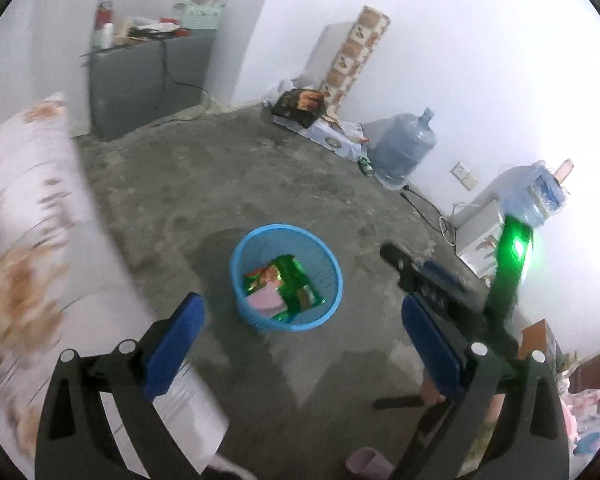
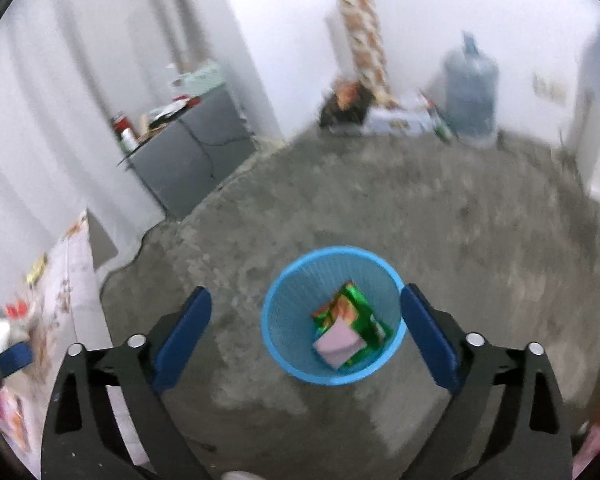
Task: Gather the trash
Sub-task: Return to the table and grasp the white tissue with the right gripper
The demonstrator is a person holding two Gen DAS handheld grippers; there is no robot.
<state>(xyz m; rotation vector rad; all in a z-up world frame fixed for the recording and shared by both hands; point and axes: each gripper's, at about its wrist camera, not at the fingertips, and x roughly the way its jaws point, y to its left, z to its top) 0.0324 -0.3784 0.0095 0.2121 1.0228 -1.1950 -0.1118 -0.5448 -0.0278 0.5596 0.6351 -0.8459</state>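
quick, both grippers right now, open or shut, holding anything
left gripper: open, nothing between its pads.
right gripper: open, holding nothing, above the blue basket.

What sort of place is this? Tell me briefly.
Likely a plain room in a home: bare concrete floor, big water jugs by the wall, a flower-patterned bed cover, and a blue wastebasket.

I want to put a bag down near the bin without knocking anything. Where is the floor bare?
The grey concrete floor is bare all around the blue plastic mesh wastebasket, widest between it and the grey cabinet. The far wall is crowded: a clear blue water jug, flat boxes and a dark bag. The floral-cloth table borders the left.
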